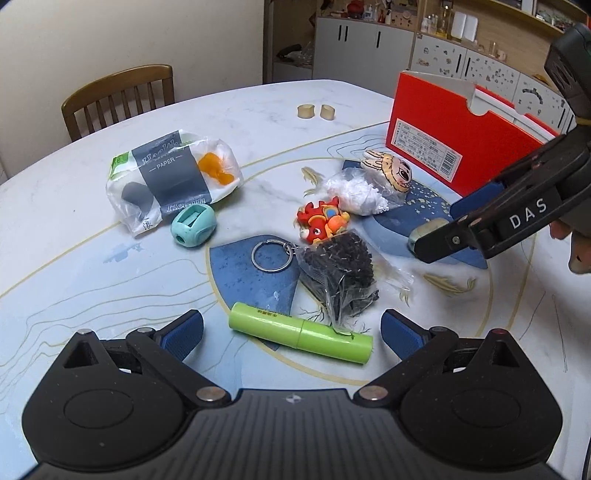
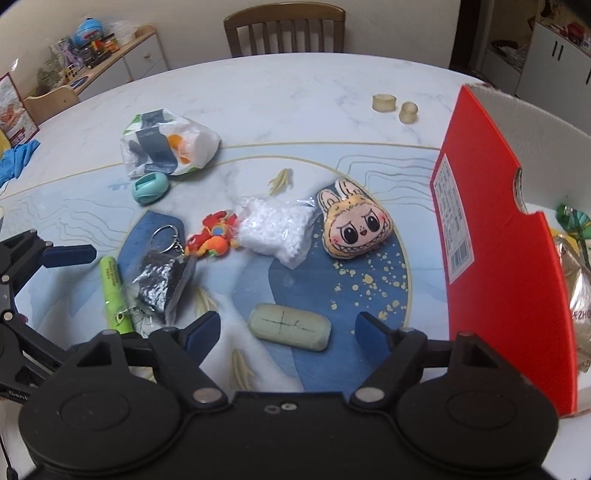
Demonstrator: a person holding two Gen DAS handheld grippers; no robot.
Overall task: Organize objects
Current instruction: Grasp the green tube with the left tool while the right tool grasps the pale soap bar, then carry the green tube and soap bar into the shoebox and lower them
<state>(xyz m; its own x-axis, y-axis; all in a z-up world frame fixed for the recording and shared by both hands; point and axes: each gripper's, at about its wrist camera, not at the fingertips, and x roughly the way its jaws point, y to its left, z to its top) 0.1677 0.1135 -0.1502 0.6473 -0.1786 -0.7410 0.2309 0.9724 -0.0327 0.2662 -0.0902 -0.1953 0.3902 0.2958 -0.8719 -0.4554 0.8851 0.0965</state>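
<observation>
My left gripper point(image 1: 291, 332) is open low over the table, with a lime-green tube point(image 1: 301, 332) lying crosswise between its blue pads, untouched. My right gripper point(image 2: 288, 326) is open too, straddling a pale green bar point(image 2: 290, 326) with a gap at each pad. In the left wrist view the right gripper point(image 1: 439, 223) comes in from the right beside the red box point(image 1: 443, 129). Loose on the mat lie a plush face point(image 2: 354, 225), a bag of white beads point(image 2: 273, 229), a red dragon keychain point(image 2: 214, 240) and a bag of black bits point(image 2: 162, 284).
A bagged tissue pack point(image 1: 173, 177) and a teal egg-shaped object point(image 1: 192, 225) lie further left. Two small beige cylinders point(image 1: 306, 110) sit at the back of the table. The red box point(image 2: 491, 240) holds some wrapped items. A wooden chair point(image 2: 284, 29) stands at the far edge.
</observation>
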